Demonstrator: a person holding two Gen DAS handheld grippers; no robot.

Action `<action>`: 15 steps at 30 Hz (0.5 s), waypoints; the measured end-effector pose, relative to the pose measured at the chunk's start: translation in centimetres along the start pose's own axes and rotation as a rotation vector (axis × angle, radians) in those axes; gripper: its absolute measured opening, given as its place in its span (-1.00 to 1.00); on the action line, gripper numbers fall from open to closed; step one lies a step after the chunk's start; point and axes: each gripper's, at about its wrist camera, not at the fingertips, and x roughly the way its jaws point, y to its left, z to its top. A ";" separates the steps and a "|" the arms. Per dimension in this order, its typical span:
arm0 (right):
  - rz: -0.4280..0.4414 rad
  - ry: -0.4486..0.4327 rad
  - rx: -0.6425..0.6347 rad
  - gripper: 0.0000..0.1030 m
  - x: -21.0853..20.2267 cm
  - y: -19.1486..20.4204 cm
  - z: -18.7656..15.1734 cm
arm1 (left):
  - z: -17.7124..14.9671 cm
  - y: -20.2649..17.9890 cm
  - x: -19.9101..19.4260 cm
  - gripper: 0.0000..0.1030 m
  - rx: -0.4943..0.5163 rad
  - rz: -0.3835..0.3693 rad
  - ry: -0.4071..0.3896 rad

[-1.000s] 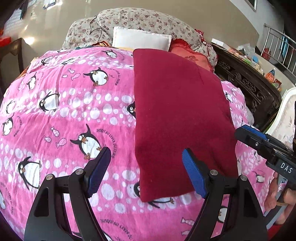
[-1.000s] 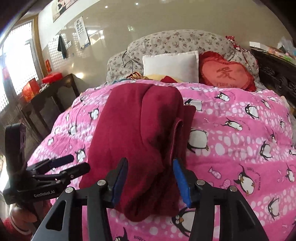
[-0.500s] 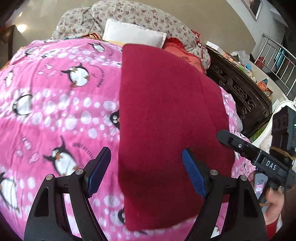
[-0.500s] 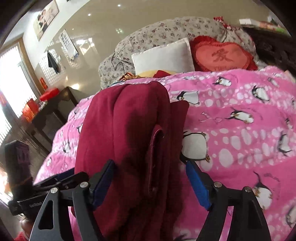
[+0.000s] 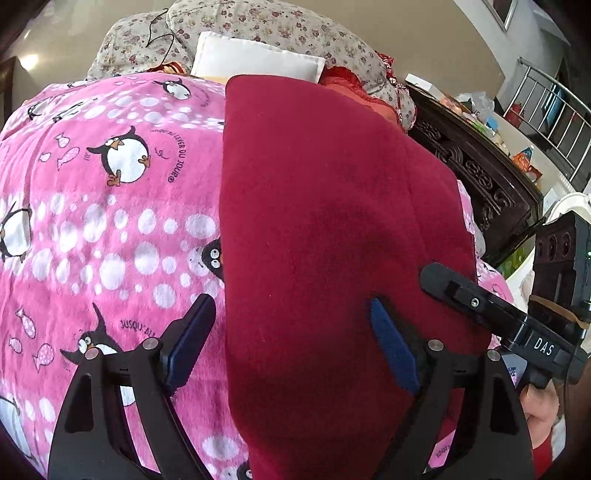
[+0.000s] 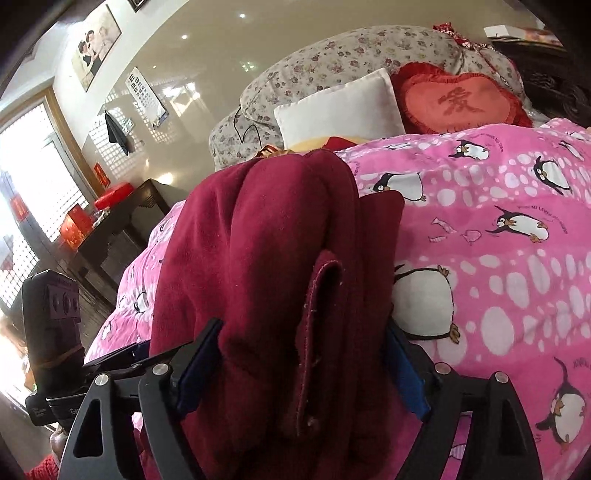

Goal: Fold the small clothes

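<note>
A dark red fleece garment (image 5: 325, 229), folded into a long strip, lies on the pink penguin blanket (image 5: 103, 229). My left gripper (image 5: 291, 343) hovers low over the strip's near end. Its jaws are opening; the strip's left edge runs between them, and the right pad (image 5: 393, 347) sits over the cloth. In the right wrist view the garment (image 6: 266, 240) looks bunched, with a raised folded seam. My right gripper (image 6: 303, 373) straddles that near end. Its jaws are opening with cloth filling the gap, and I see no pinch. The right gripper (image 5: 476, 302) also shows over the strip's right edge.
A white pillow (image 6: 343, 107), a red heart cushion (image 6: 458, 99) and floral bedding (image 5: 280, 26) sit at the head of the bed. A dark carved wooden frame (image 5: 480, 184) runs along one side. A hand (image 5: 539, 410) holds the right gripper's handle.
Both cameras have come down closer to the garment's near end. The right jaws have spread much wider around the cloth. The left jaws have also widened, and the right gripper now reaches over the strip's edge.
</note>
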 end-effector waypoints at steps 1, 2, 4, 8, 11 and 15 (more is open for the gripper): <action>0.002 0.001 0.001 0.60 0.0 0.0 0.0 | 0.0 0.1 0.1 0.70 -0.004 -0.002 0.002; 0.003 0.001 0.003 0.60 0.0 -0.1 -0.1 | 0.1 0.1 0.4 0.71 -0.010 -0.005 0.004; 0.018 -0.002 0.007 0.62 0.1 -0.2 -0.2 | 0.3 0.2 0.7 0.71 -0.021 -0.029 0.007; 0.002 -0.020 -0.007 0.10 -0.1 -0.1 -0.4 | 0.2 0.3 1.0 0.38 -0.009 -0.104 0.019; 0.026 -0.045 -0.013 -0.09 -1.4 0.8 -0.5 | 0.3 -0.2 -0.1 0.11 0.013 -0.101 0.011; 0.076 -0.049 -0.048 -0.11 -4.0 3.4 -0.7 | -0.1 -1.5 -4.3 0.00 0.054 -0.094 -0.008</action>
